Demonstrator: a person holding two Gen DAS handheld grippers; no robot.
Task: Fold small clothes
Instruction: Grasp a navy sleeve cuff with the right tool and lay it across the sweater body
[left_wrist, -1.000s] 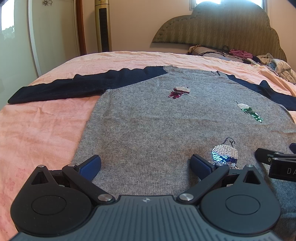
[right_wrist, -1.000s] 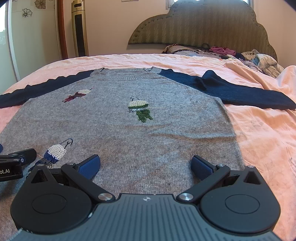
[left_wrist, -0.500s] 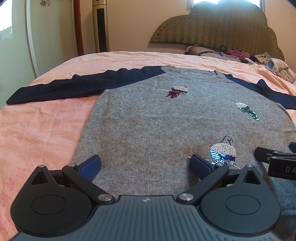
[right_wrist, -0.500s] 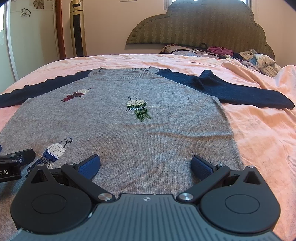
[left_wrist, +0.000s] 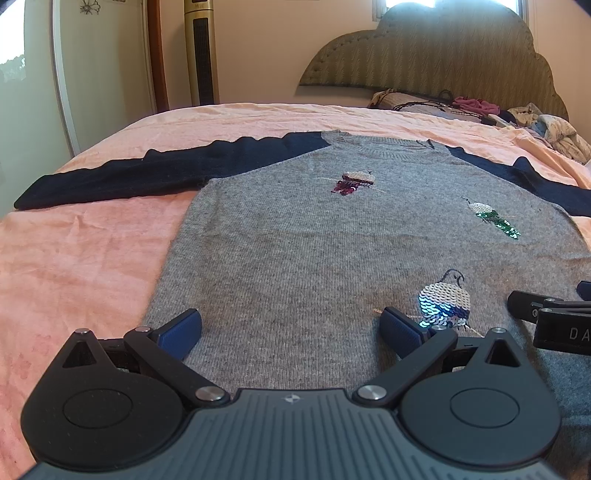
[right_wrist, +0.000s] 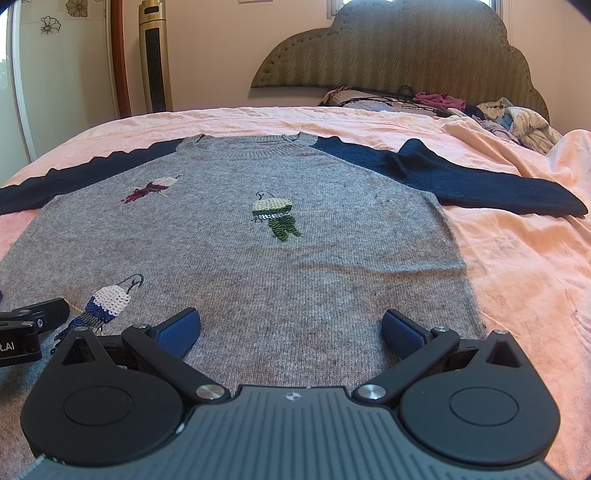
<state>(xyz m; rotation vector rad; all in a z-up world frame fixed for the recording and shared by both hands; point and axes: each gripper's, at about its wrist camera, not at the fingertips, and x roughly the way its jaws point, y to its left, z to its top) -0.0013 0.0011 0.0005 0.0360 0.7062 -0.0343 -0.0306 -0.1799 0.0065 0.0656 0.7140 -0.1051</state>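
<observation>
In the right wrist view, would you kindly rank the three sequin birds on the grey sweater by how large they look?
Largest to smallest, as they look:
1. Green sequin bird and blue sequin bird: alike, so unranked; the blue one lies nearer the camera.
2. Maroon sequin bird: smallest, though it lies farthest away, so its true size is unsure.

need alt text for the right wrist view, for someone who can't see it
A grey sweater with navy sleeves lies flat, front up, on a pink bedsheet, three sequin birds on its chest. The right gripper hangs over the hem, jaws open and empty; the left gripper's tip shows at the left edge. Loose clothes lie by the headboard.
</observation>
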